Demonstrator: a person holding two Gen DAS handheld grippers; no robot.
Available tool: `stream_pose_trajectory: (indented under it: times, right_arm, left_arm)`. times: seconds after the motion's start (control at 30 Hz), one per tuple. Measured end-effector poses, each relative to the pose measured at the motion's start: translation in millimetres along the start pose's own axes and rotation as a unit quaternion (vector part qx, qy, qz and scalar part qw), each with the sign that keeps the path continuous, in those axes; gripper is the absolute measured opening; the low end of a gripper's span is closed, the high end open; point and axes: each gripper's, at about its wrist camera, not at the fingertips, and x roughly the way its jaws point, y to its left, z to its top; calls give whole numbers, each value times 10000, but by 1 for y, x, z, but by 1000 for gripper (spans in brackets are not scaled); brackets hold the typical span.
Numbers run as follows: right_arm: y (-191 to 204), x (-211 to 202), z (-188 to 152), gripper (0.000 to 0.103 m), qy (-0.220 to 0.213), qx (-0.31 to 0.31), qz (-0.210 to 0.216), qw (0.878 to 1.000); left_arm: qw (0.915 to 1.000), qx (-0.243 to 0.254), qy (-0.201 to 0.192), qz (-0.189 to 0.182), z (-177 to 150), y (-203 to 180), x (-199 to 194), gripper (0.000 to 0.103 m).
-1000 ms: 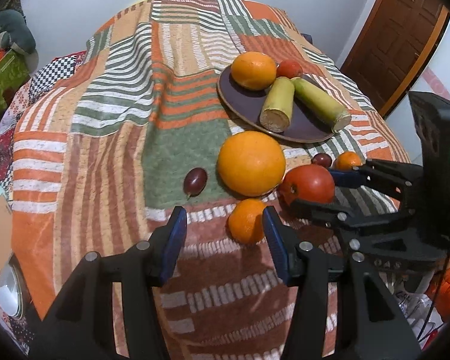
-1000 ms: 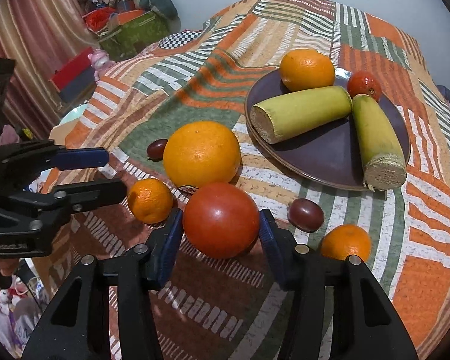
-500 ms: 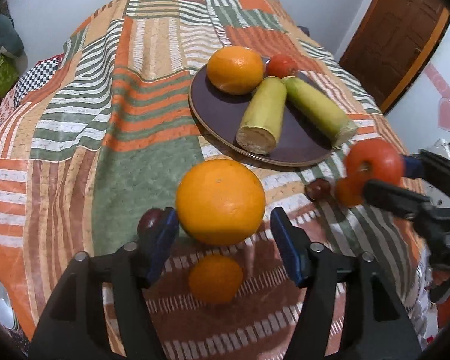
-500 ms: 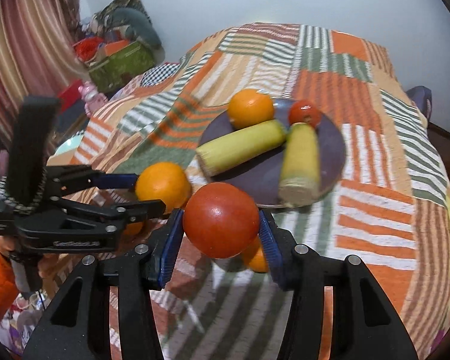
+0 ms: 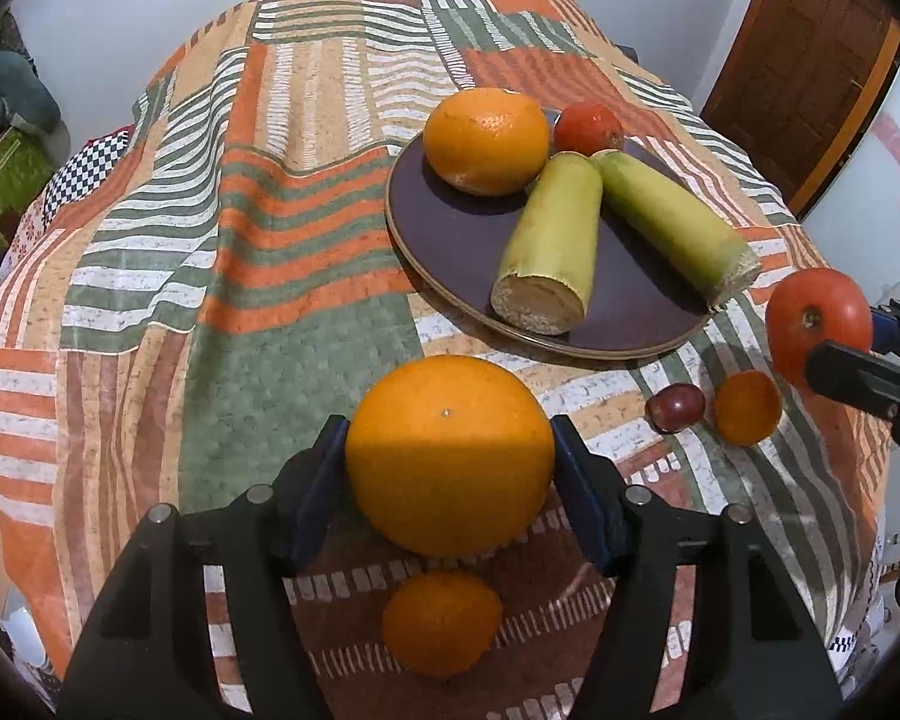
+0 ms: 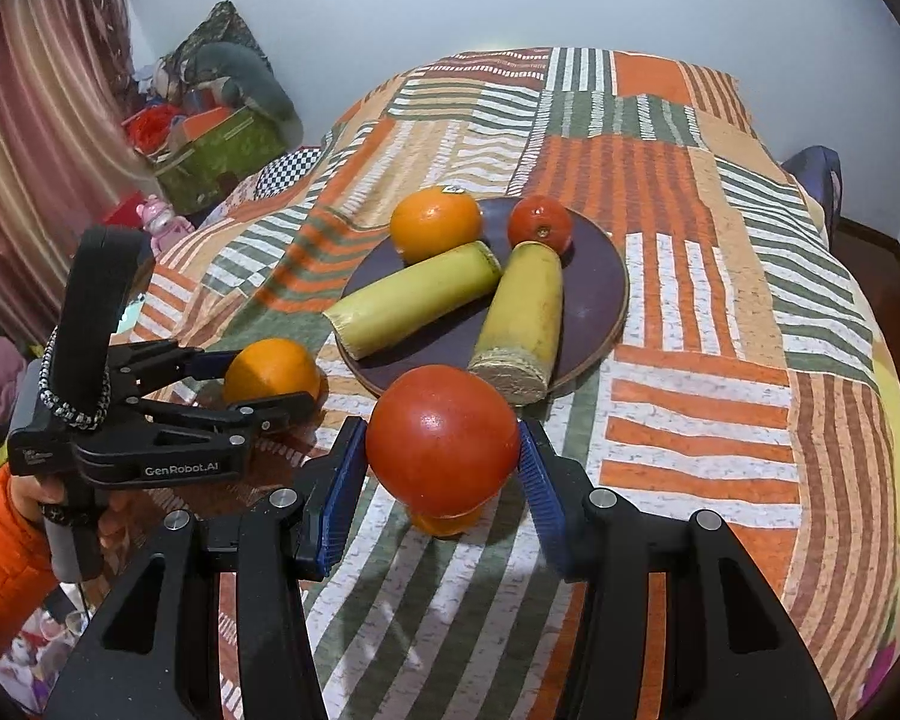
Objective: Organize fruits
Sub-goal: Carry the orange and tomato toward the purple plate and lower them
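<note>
Tomato (image 6: 442, 437) lifted off cloth; left hand-held gripper (image 5: 450, 468) now astride big orange (image 5: 450, 456).

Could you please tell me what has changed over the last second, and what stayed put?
The right gripper lifted the tomato off the cloth toward the plate. The left gripper moved from the small tangerine to straddle the large orange. Plate contents unchanged.
</note>
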Motion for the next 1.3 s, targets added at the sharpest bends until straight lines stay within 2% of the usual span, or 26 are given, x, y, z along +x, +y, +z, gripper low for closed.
stream_pose_trajectory:
  times: [0.23,0.53,0.87,1.3]
  right_arm:
    - [-14,-8,5,47,-131,79,-102,9998]
    - [-35,-15,23,47,-350,104,-311,9988]
    - [-53,-5,51,47,-544,97,-403,9977]
    - [-69,39,65,47,-284,-76,-504,9983]
  left_arm:
    - [9993,-57,-338,-124,7,-2,-31,65]
    - [9963,87,-804,-306,44,-23,-57,65]
    - [9948,230,-907,-395,86,-51,-37,65]
    - [9966,192,-707,-377,126,-62,12,65]
